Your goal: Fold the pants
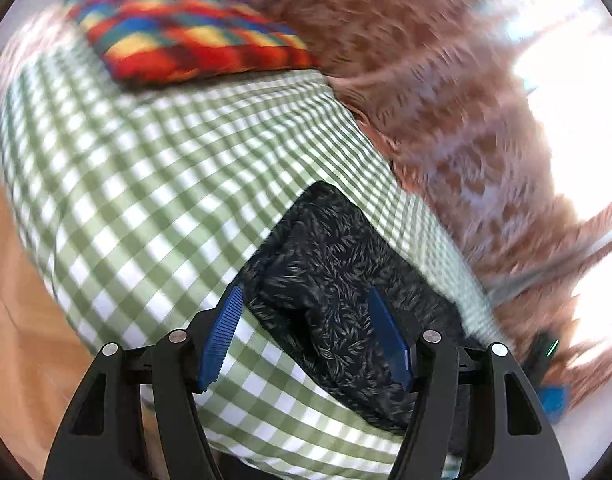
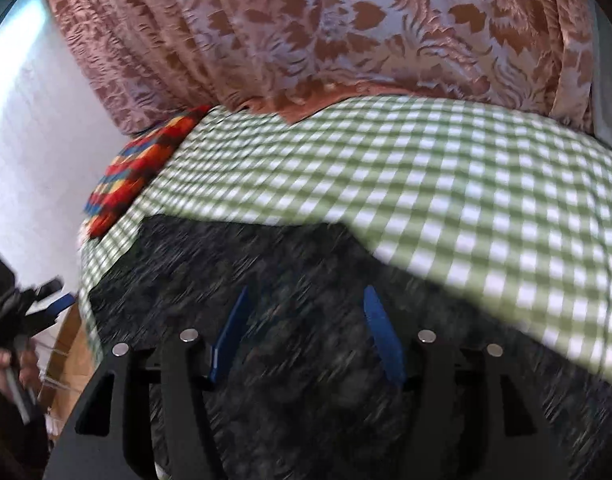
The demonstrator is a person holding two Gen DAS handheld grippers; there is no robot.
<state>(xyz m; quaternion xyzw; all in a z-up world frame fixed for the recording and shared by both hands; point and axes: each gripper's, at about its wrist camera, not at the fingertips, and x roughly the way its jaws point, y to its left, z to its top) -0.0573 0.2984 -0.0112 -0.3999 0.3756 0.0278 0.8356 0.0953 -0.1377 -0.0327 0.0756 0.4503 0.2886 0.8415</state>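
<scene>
Pants (image 1: 338,280) lie dark on the checked bed (image 1: 146,184); your left gripper (image 1: 306,332) and right gripper (image 2: 304,332) gape empty, so pinch matching edges squarely.

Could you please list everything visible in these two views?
pants: one, dark with a leaf print, on the checked cloth.
cloth: one, green and white check, spread under the pants.
pillow: one, red, yellow and blue, at the cloth's far end.
curtain: one, pink-brown floral, behind the cloth.
floor: wood-coloured, left of the cloth.
left tool: black, blue pads, open over the pants.
right tool: black, blue pads, open over the pants.
hand: one, holding the left tool's handle.
</scene>
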